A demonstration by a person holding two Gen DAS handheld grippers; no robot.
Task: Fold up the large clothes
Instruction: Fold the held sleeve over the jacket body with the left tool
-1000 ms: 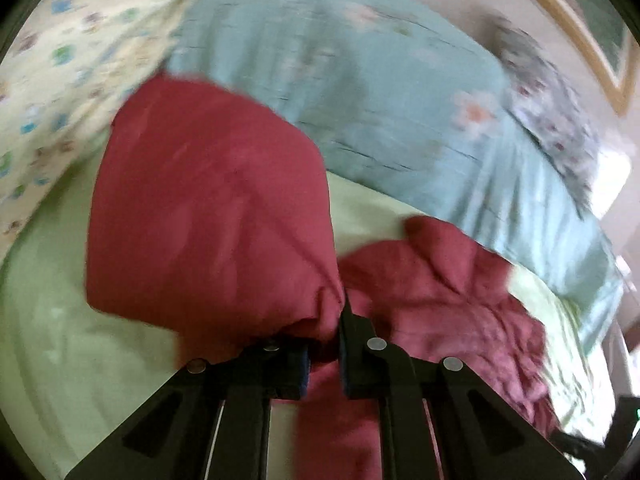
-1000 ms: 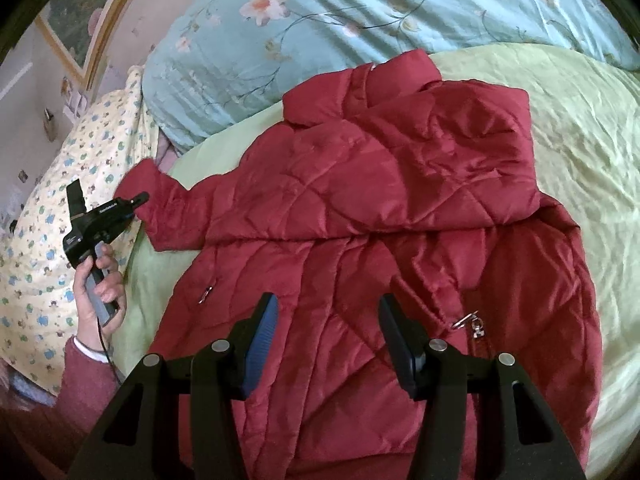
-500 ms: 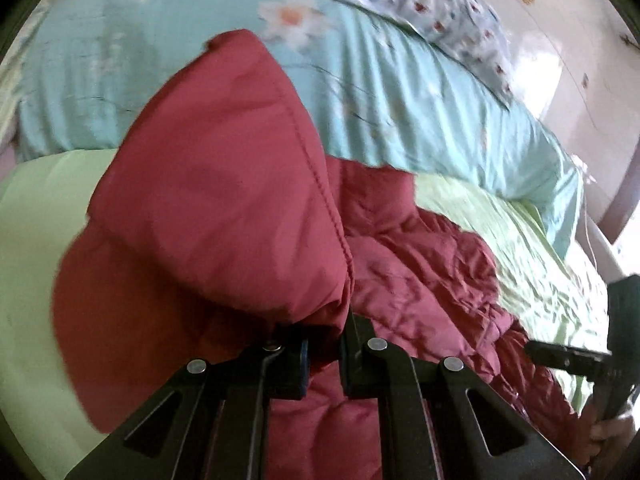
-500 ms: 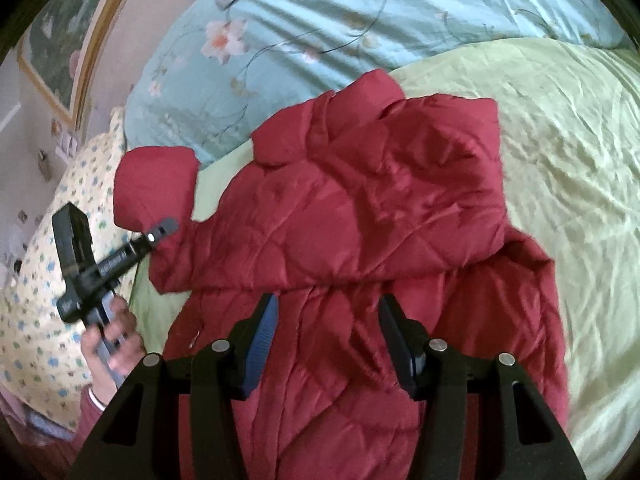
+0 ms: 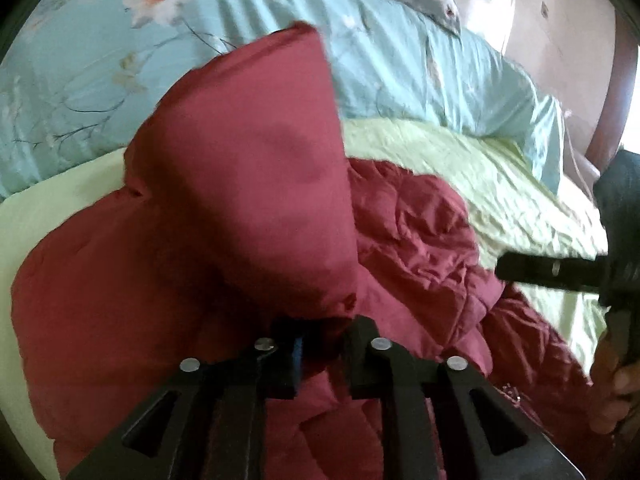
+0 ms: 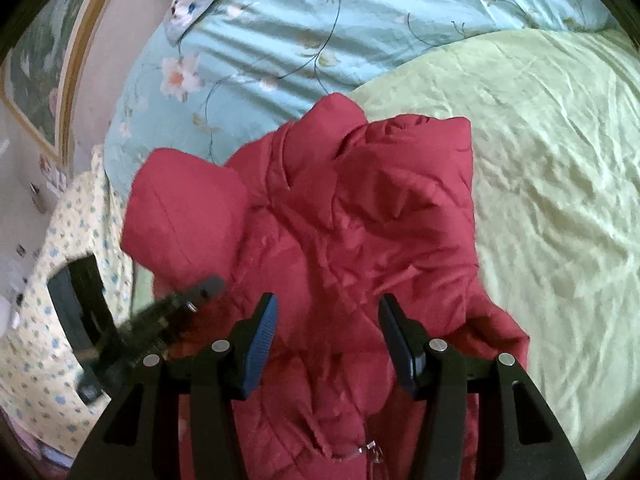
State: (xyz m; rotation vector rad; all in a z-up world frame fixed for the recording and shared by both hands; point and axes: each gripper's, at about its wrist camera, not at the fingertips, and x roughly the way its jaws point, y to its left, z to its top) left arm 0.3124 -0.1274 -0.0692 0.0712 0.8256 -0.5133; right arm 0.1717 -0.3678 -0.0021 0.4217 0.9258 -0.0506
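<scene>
1. Red quilted puffer jacket [image 6: 360, 216] lies spread on the pale green bedsheet [image 6: 552, 184], collar toward the teal floral quilt [image 6: 280, 40]; one sleeve already lies folded across its chest.
2. Left gripper [image 5: 320, 344] has its jaws pinched tight on the cuff of the other red sleeve [image 5: 248, 184], which is lifted above the jacket's body.
3. The step in hand looks like the second sleeve fold; the next move calls for laying this sleeve flat across the chest, then letting go.
4. Right gripper [image 6: 326, 336] hovers over the jacket's middle, jaws wide apart, holding nothing.
5. A cream dotted pillow [image 6: 52, 248] sits beside the jacket; nothing blocks the fold, though puffy padding may spring back.
</scene>
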